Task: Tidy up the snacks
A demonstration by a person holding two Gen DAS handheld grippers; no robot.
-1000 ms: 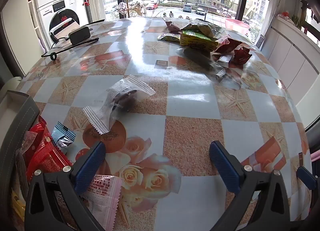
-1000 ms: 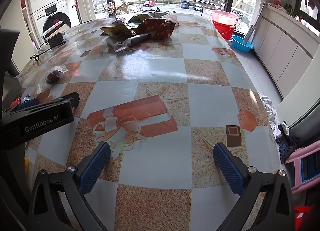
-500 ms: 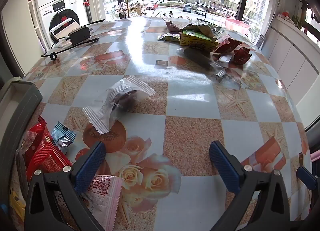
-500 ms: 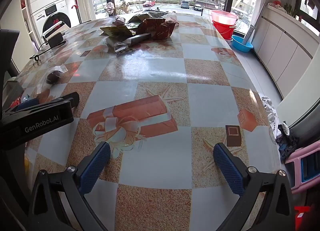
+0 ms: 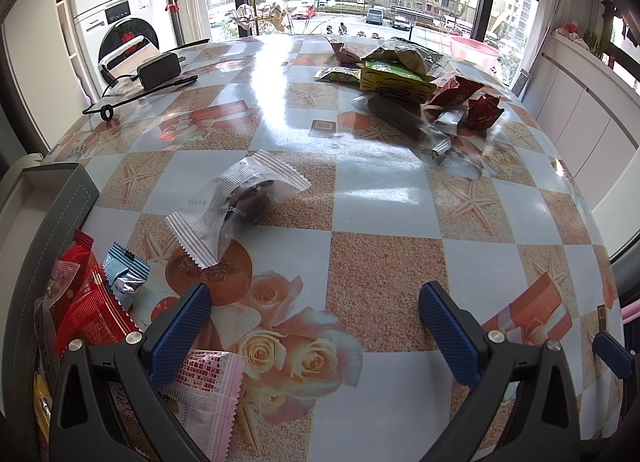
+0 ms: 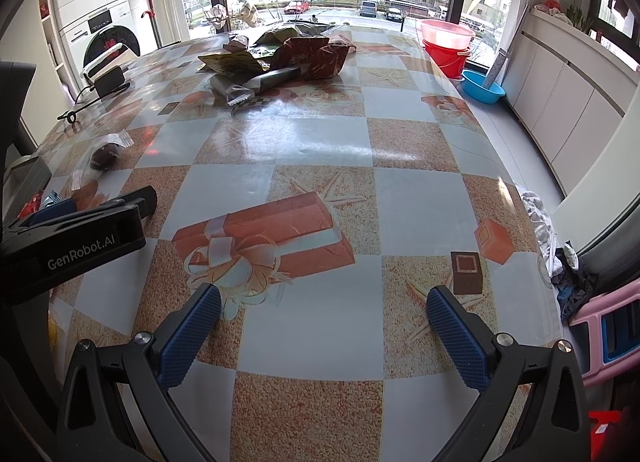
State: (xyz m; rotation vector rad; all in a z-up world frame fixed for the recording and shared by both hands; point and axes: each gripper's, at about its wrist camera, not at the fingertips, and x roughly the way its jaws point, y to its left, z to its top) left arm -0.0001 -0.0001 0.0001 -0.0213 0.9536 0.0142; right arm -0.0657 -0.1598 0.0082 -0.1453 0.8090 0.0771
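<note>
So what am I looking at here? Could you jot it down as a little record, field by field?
setting: patterned table by big windows
left gripper: open, holding nothing
right gripper: open, holding nothing
nearest snack: clear packet with a dark treat, lying alone on the table
near-left cluster: red packets, blue packet, pink packet
far pile: mixed snack bags
grey box: at the left edge
</note>
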